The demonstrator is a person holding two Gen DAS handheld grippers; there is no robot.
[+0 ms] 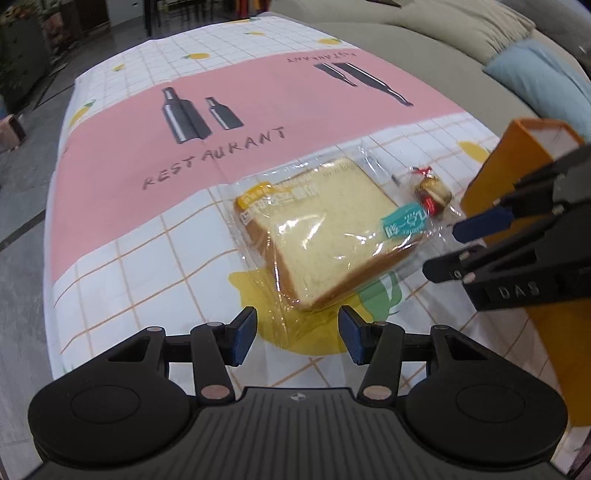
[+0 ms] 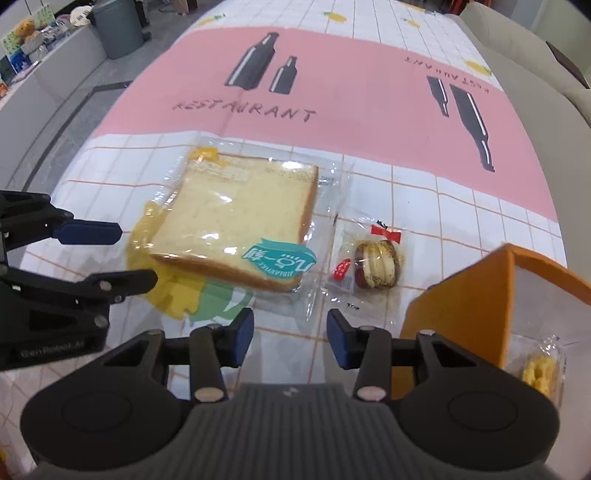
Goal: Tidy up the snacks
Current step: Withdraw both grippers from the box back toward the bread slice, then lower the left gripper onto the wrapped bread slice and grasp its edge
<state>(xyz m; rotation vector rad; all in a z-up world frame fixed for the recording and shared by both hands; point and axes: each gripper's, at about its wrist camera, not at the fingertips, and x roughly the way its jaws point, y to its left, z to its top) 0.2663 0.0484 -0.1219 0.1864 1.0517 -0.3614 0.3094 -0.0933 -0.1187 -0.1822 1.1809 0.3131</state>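
Worktop (image 1: 122, 206) covered by cloth: pink band with bottle prints and "RESTAURANT" lettering, white grid with lemons. Grey tiled floor seen at left, beige sofa (image 1: 424, 33) beyond far edge. Wrapped bread slice (image 1: 328, 236) laid flat on cloth, small wrapped pastry (image 2: 376, 267) just beside, orange box (image 2: 465, 295) near. Left tool (image 1: 297, 334) held agape, empty. Right tool (image 2: 290, 338) likewise parted, nothing gripped.
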